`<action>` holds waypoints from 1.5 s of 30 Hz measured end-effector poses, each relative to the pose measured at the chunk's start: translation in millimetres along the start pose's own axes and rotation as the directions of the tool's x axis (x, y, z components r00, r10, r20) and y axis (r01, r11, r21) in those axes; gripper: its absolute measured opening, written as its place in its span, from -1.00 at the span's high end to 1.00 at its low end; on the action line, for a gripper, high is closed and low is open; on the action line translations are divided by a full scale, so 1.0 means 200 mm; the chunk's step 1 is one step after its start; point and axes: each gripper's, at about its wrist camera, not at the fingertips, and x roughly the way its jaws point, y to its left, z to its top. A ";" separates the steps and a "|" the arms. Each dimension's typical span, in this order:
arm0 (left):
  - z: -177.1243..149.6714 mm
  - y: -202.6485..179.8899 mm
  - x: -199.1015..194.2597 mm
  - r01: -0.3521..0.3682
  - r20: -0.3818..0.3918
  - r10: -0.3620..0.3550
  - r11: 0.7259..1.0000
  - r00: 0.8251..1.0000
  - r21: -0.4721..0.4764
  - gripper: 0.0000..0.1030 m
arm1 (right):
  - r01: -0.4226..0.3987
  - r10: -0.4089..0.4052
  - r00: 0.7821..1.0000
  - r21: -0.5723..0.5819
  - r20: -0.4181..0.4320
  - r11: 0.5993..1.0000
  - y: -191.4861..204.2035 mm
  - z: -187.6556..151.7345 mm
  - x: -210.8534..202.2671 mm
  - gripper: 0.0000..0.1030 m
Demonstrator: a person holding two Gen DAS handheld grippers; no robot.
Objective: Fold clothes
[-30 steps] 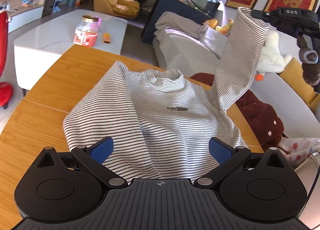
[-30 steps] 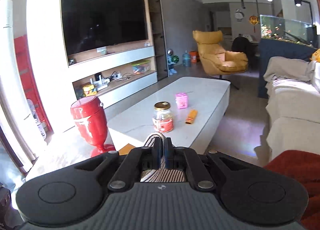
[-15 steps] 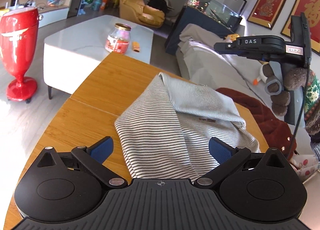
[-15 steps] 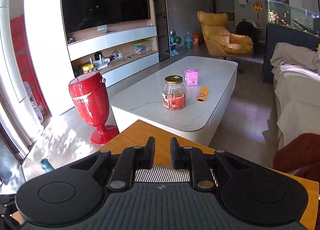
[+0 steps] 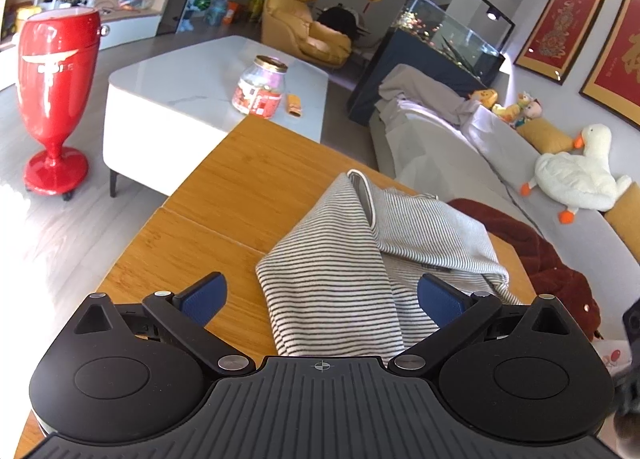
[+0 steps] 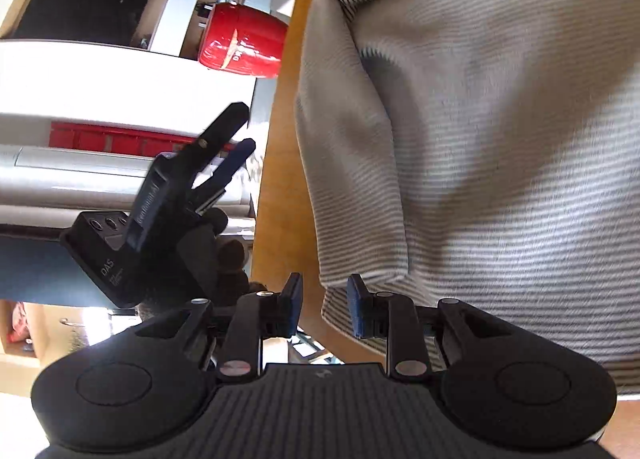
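i'm holding both grippers over the striped shirt [image 5: 360, 259], which is lying on the wooden table [image 5: 224, 195], part-folded, with one sleeve laid across the body and the collar end pointing away toward the sofa [image 5: 460, 147].

my left gripper [image 5: 322, 295] is hovering wide open at the near hem. the blue pads are standing well apart on either side of the cloth, and nothing is between them that they press on.

my right gripper [image 6: 323, 305] is rolled over at the shirt's side edge, so its view is tilted. its jaws are opening, only a little apart. a corner of the striped hem is hanging in the gap, but the pads are not squeezing it as far as i can see. the picture is blurred there, so i'm not sure whether the cloth is brushing one pad.

handling notes: the shirt is looking light, thin and soft. it is draping and wrinkling freely, so it is going to sag and slide rather than hold a crease by itself. it isn't fragile. on the smooth wood i'm expecting it to drag easily if i pull from one point.

best hold, i judge: pinch the doubled hem or a seam, near the bottom corners, one gripper per corner, so that the layers are lifting together and the folded sleeve isn't slipping out.
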 end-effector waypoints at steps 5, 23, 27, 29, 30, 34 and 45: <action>0.00 0.00 -0.02 -0.004 0.006 0.004 1.000 1.000 0.006 -1.00 | 0.044 -0.045 0.998 0.032 0.031 0.998 -0.04 0.00 0.12 0.52; 0.09 0.07 -0.10 -0.075 0.072 0.079 0.996 0.994 -0.048 -1.00 | 0.582 0.146 0.671 -0.638 0.727 0.504 1.05 0.50 -0.44 0.93; 0.08 -0.02 -0.02 -0.046 0.034 0.046 0.999 0.998 -0.001 -1.00 | 0.670 0.094 0.579 -0.538 0.810 0.512 0.88 0.62 -0.61 0.93; 0.07 -0.07 0.03 -0.029 0.014 0.028 0.999 1.000 0.029 -1.00 | 0.680 0.032 0.555 -0.475 0.831 0.558 0.71 0.67 -0.67 0.92; 0.07 -0.10 0.06 -0.018 0.004 0.018 0.999 1.000 0.047 -1.00 | 0.684 -0.006 0.545 -0.440 0.839 0.582 0.62 0.70 -0.68 0.92; 0.08 -0.23 0.16 0.059 -0.038 -0.054 0.989 0.998 0.136 -1.00 | 0.676 -0.166 0.522 -0.287 0.837 0.679 0.23 0.77 -0.70 0.92; 0.13 -0.55 0.56 0.205 -0.138 -0.171 0.935 0.976 0.288 -1.00 | 0.682 -0.375 0.453 -0.044 0.809 0.730 -0.23 0.72 -0.61 -0.36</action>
